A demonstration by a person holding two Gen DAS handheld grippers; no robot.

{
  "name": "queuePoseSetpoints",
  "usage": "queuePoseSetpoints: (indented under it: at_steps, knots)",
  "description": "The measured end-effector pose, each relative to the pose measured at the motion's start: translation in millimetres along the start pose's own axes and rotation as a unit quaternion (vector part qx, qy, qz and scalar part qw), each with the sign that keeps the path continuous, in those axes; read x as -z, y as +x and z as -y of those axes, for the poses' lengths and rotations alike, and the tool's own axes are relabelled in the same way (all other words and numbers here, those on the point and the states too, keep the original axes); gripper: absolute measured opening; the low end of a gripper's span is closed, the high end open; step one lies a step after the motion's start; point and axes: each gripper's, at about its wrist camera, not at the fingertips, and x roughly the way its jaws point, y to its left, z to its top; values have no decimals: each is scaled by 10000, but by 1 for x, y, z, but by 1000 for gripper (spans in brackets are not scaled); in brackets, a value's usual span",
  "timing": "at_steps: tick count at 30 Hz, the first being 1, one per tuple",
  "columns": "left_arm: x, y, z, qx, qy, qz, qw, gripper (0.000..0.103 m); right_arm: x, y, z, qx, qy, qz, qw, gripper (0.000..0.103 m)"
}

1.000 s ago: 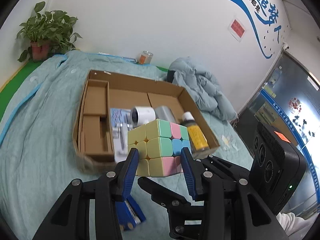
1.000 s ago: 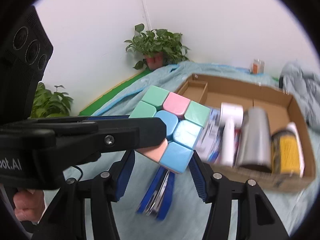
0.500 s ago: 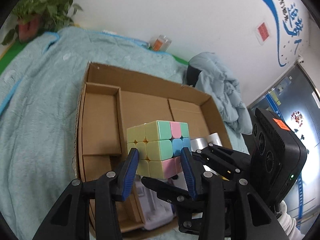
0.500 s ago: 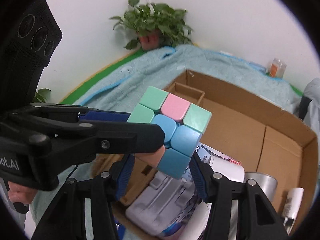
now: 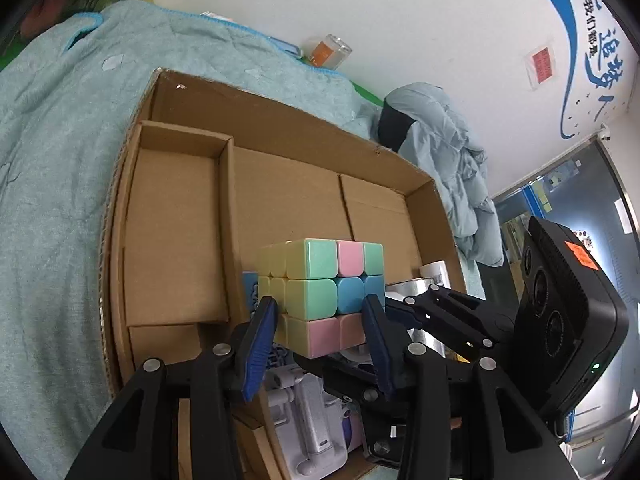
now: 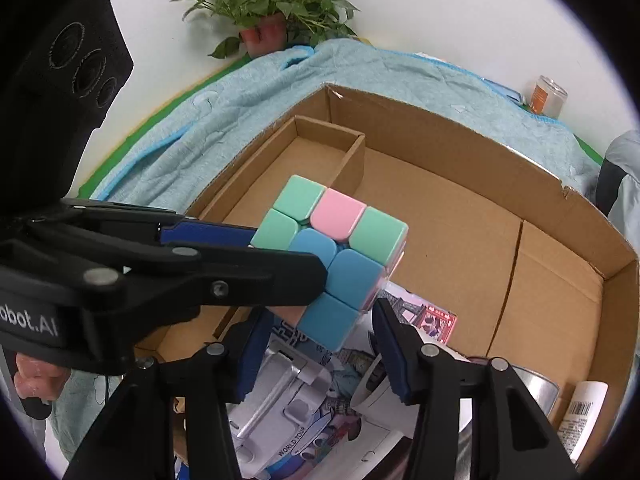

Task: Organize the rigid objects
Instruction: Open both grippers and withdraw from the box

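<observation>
A pastel puzzle cube (image 5: 320,284) hangs over the near part of an open cardboard box (image 5: 280,108). My left gripper (image 5: 319,304) is shut on the cube's lowest layer, one blue pad on each side. In the right wrist view the cube (image 6: 340,256) shows with the left gripper's fingers (image 6: 240,280) reaching in from the left. My right gripper (image 6: 322,354) sits just below the cube. Its jaws are closing with the cube's bottom corner between them, and a gap still shows at the pads.
Inside the box (image 6: 460,120) lie a white phone stand (image 6: 280,392), a printed booklet (image 6: 400,308), a silver can (image 5: 412,288) and a white bottle (image 6: 580,408). A narrow divided compartment (image 5: 172,232) runs along its left side. On the teal blanket (image 5: 60,160) are a glass jar (image 5: 328,50) and a grey jacket (image 5: 448,152).
Both grippers carried the cube forward and down, from in front of the box to over its near part. The blue stapler on the blanket has dropped out of view.
</observation>
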Motion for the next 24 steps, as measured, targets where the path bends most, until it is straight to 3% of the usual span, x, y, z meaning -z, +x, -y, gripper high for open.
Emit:
queuePoseSetpoints:
  at_steps: [4, 6, 8, 9, 10, 12, 13, 17, 19, 22, 24]
  knots:
    - [3, -1, -3, -135, -32, -57, 9999, 43, -4, 4, -5, -83, -34, -116, 9999, 51]
    - [5, -9, 1, -231, 56, 94, 9997, 54, -2, 0, -5, -76, -17, -84, 9999, 51]
    - [12, -23, 10, -427, 221, 356, 9982, 75, 3, -13, -4, 69, 51, 141, 9999, 63]
    - [17, -32, 15, -571, 312, 548, 9964, 79, 6, -20, -4, 81, 67, 296, 9995, 82]
    - [21, -39, 18, -649, 388, 676, 9948, 86, 15, -36, -5, 204, 109, 542, 9983, 95]
    - [35, -57, 33, -891, 672, 1080, 9879, 98, 32, -59, -10, 589, 95, 984, 9934, 103]
    - [47, -69, 43, -1147, 848, 1371, 9802, 102, 42, -70, -14, 794, 73, 1169, 9899, 103]
    - [90, -98, 70, -1713, 1241, 2075, 9551, 102, 88, -96, -28, 1112, 301, 1516, 9817, 103]
    - [112, -110, 79, -1849, 1279, 2176, 9498, 102, 110, -104, -35, 1165, 474, 1585, 9793, 103]
    - [144, -118, 80, -1988, 1225, 2035, 9508, 102, 134, -108, -42, 790, 612, 1549, 9829, 103]
    - [166, -116, 70, -2010, 1019, 1705, 9592, 102, 155, -103, -55, 181, 703, 1370, 9879, 103]
